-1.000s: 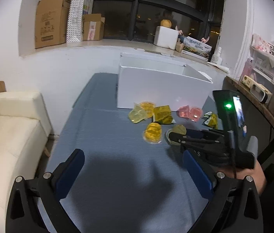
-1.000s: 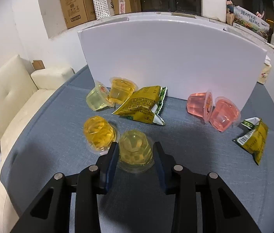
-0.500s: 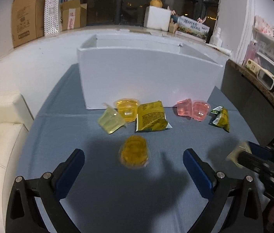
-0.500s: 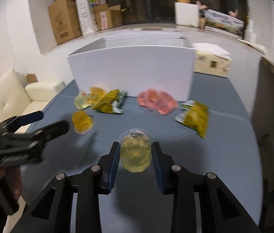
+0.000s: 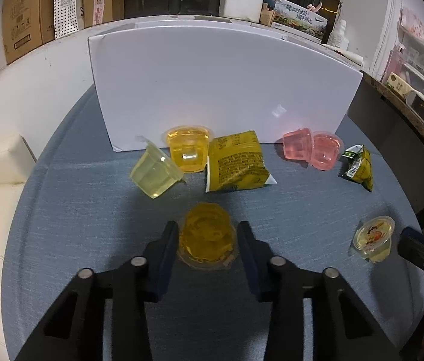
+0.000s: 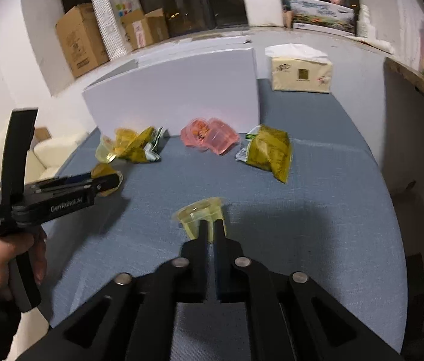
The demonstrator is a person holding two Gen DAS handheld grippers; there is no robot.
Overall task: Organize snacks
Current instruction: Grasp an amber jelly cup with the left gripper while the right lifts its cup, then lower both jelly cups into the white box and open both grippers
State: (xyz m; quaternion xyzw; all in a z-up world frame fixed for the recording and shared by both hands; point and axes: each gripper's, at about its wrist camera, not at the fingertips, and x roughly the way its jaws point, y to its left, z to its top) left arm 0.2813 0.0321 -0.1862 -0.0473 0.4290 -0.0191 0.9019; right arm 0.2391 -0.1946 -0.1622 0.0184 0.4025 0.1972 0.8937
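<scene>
An amber jelly cup (image 5: pixel 205 228) sits upside down on the blue table. My left gripper (image 5: pixel 207 237) is closing on it, both pads against its sides; the right wrist view shows this gripper (image 6: pixel 106 180) at the left, held by a hand. A pale yellow jelly cup (image 6: pixel 199 210) rests tilted on the cloth just beyond my right gripper (image 6: pixel 210 225). Those jaws are closing to a thin slit with nothing seen between them. In the left wrist view that cup (image 5: pixel 374 237) stands beside the right gripper's tip (image 5: pixel 407 240). Whether they touch I cannot tell.
A tall white box (image 5: pixel 212 90) stands at the back of the table. Before it lie a pale cup (image 5: pixel 154 174), an orange cup (image 5: pixel 187 150), a yellow packet (image 5: pixel 236 162), two pink cups (image 5: pixel 311 149) and a small packet (image 5: pixel 359 165). A tissue pack (image 6: pixel 300 73) sits far right.
My left gripper dropped forward over the amber cup and went from wide open to closed on it. My right gripper carried the pale cup rightward; the cup is now out of its jaws, which have shut.
</scene>
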